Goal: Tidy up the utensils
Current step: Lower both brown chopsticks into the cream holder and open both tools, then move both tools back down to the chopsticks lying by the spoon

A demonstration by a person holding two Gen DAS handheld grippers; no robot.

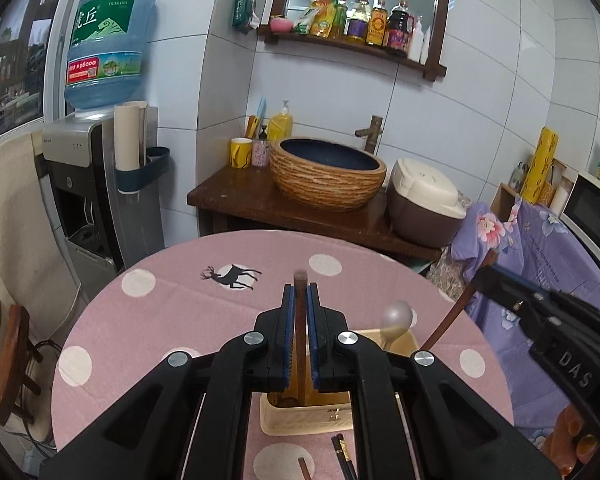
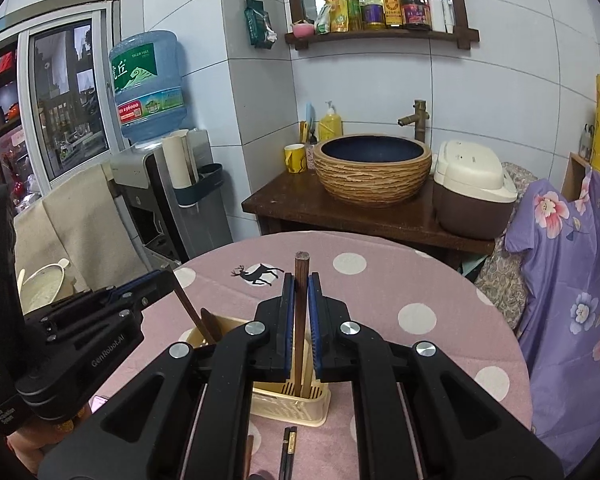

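Observation:
A cream plastic utensil basket point(image 1: 306, 422) point(image 2: 292, 404) stands on the pink dotted table point(image 1: 160, 312). My left gripper point(image 1: 300, 300) is shut on a brown wooden utensil handle point(image 1: 300, 280) held upright, its lower end inside the basket. My right gripper point(image 2: 301, 292) is shut on another brown wooden utensil handle point(image 2: 301, 280), also upright with its end in the basket. Each gripper shows in the other's view, the right one point(image 1: 496, 276) and the left one point(image 2: 160, 280). A blurred spoon point(image 1: 396, 316) stands in the basket. Dark chopsticks point(image 1: 344, 456) point(image 2: 288, 452) lie on the table before the basket.
A wooden counter point(image 1: 240, 196) behind the table carries a woven basin point(image 1: 328, 172), a rice cooker point(image 1: 424, 200) and a yellow mug point(image 1: 241, 153). A water dispenser point(image 1: 88, 184) stands left. Purple floral cloth point(image 2: 572, 280) covers furniture on the right.

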